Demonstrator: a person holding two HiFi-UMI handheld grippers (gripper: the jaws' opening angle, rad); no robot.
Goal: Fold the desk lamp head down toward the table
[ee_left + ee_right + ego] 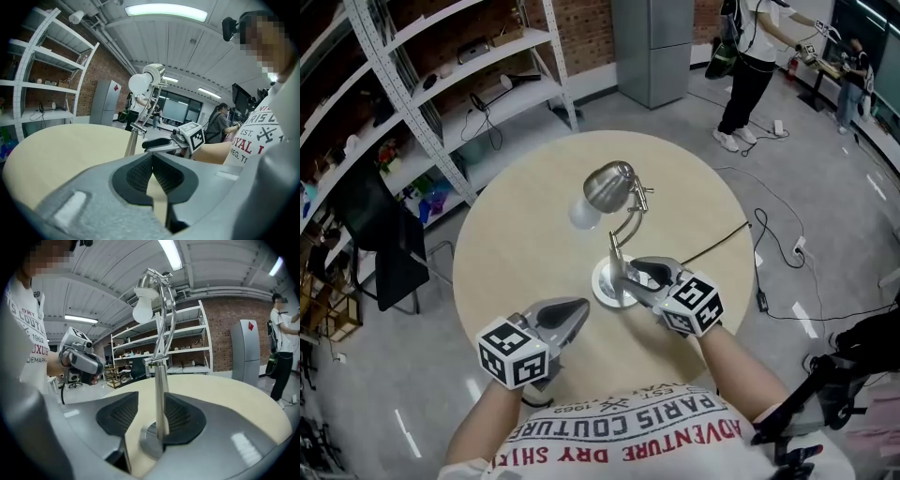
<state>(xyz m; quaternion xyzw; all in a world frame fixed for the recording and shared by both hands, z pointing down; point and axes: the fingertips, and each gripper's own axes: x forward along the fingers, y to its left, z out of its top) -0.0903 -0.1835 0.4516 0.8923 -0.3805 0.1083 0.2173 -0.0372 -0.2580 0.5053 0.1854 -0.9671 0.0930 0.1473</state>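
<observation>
Bright, even light comes from ceiling strip lights [165,11]; the worktop [516,234] carries only faint shadows. Both gripper views bulge and darken towards their corners, foreground soft.

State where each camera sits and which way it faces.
Head view: on person's head, facing steeply down at table, lamp, left claw, right claw, forearms.
Left gripper view: on left claw, facing across table along shut jaws; shirt shows.
Right gripper view: on right claw, open jaws straddling lamp post; shirt shows.
Shared: both gripper views show lamp and opposite claw.
</observation>
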